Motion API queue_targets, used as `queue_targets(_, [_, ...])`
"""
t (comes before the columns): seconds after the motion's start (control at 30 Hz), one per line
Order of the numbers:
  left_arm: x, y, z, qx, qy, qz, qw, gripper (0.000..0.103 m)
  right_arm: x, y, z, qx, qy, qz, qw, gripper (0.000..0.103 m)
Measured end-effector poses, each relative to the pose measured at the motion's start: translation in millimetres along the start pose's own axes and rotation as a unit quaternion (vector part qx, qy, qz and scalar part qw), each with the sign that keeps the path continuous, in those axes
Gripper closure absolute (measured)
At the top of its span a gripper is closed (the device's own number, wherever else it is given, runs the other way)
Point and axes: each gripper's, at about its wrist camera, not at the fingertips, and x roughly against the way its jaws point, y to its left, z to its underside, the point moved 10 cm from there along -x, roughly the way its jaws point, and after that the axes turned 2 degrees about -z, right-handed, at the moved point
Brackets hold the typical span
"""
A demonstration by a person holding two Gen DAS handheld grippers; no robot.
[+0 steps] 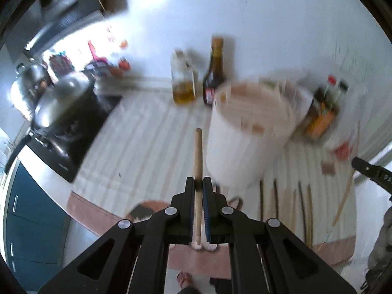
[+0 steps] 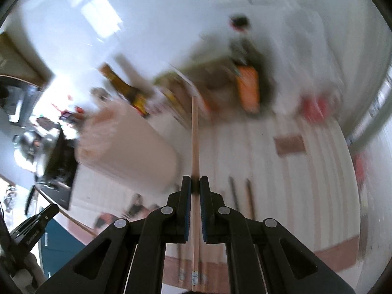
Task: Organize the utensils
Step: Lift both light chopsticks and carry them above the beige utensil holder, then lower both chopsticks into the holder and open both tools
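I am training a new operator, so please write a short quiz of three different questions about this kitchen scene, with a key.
1. True or false: the left gripper is shut on a round wooden stick.
2. What does the right gripper hold? A) metal spoon B) thin pale wooden chopstick C) nothing
3. Fill in: the tall white cylindrical holder stands on the striped ____.

Key: 1 true; 2 B; 3 mat.

The right gripper (image 2: pixel 195 183) has its jaws closed on a long pale wooden chopstick (image 2: pixel 194 142); a blurred white cylindrical holder (image 2: pixel 127 147) stands left.
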Motion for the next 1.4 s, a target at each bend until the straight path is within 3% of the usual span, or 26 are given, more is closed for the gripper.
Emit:
queue_targets(0.17, [46.6, 10.5, -46.4, 0.031, -0.062, -0.001, 0.9976, 0.099, 17.5, 58.1, -52.7, 0.043, -0.044, -0.041, 0.997, 0.096])
queue_targets(0.33, [79.5, 9.2, -99.0, 0.039, -0.115, -0.005, 0.9925, 0.099, 19.2, 101.2, -104.3, 0.069, -0.085, -0.056, 0.992, 0.096])
queue_targets(0.6, [70.8, -7.1, -178.0, 0.039, -0.146, 0.011, 0.9884, 0.099, 4.7, 140.1, -165.5, 0.064, -0.121, -0.062, 0.989, 0.096])
queue_targets(0.93, [10.8, -30.0, -227.6, 0.016, -0.123, 0.057, 0.9906, 0.099, -18.5, 141.3, -200.1, 0.039, -0.175, -0.042, 0.983, 0.096])
queue_targets(1.17, [-22.9, -42.1, -230.3, 0.004, -0.09, 0.105, 0.9904, 0.099, -41.1, 136.8, -203.2, 0.012, -0.194, -0.036, 0.98, 0.096])
queue_targets(1.4, [-43.2, -53.1, -217.3, -0.023, -0.061, 0.131, 0.9893, 0.099, -63.9, 138.3, -180.5, 0.015, -0.182, -0.027, 0.983, 0.096])
